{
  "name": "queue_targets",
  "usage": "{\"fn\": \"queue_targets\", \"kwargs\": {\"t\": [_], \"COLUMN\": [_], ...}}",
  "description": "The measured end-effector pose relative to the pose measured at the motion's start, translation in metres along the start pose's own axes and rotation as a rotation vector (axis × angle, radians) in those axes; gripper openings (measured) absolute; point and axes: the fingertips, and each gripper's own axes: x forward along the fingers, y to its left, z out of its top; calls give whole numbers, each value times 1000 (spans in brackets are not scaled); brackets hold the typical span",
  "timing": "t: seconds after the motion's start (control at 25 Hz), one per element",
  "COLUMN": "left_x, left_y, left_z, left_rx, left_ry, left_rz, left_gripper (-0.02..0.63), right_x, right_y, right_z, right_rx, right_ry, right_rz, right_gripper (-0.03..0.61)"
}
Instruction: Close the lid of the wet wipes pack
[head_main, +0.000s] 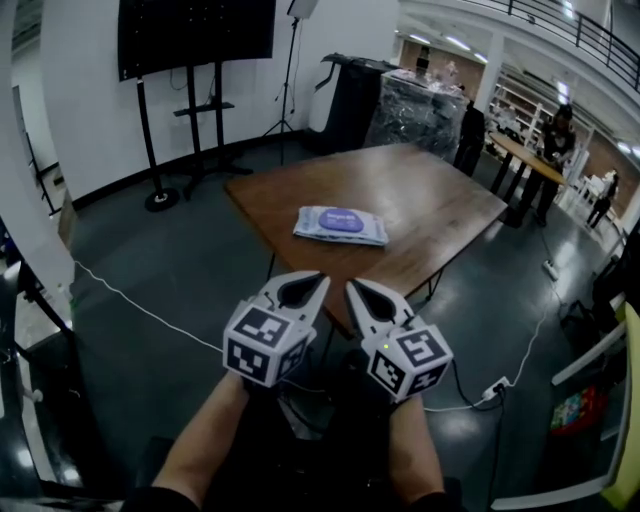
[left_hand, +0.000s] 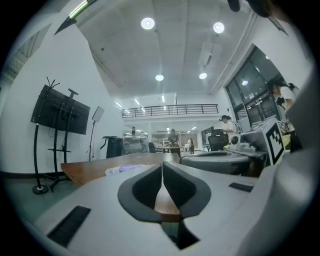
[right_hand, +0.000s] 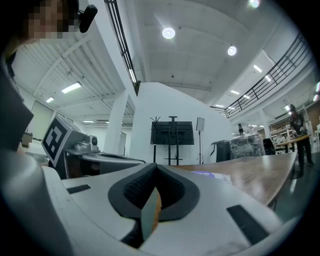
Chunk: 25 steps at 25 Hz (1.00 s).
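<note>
A wet wipes pack (head_main: 341, 224), pale blue with a purple lid lying flat, rests on the brown wooden table (head_main: 420, 200) near its front-left part. It shows small in the left gripper view as a pale pack (left_hand: 122, 169) and in the right gripper view as a purple-topped pack (right_hand: 212, 174). My left gripper (head_main: 322, 282) and right gripper (head_main: 352, 287) hang side by side in front of the table's near corner, well short of the pack. Both point level toward the table, jaws shut with nothing between them.
A TV on a black stand (head_main: 190, 60) and a light stand (head_main: 290, 70) are against the far wall. Wrapped equipment (head_main: 415, 105) sits behind the table. People (head_main: 555, 150) stand at the right. A white cable (head_main: 140, 305) and power strip (head_main: 497, 387) lie on the dark floor.
</note>
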Motion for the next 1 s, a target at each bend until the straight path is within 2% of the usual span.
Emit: {"fn": "queue_targets", "kwargs": {"t": [0.2, 1.0], "left_x": [-12, -25], "left_y": [1, -10], "left_z": [-8, -7], "left_rx": [-22, -12], "left_ry": [10, 1], "left_rz": [28, 13], "left_gripper": [18, 17], "right_x": [-4, -14], "right_y": [11, 22], "right_z": [1, 7], "right_rx": [18, 37], "right_ry": [-27, -58], "right_rz": [39, 43], "right_gripper": [9, 9]}}
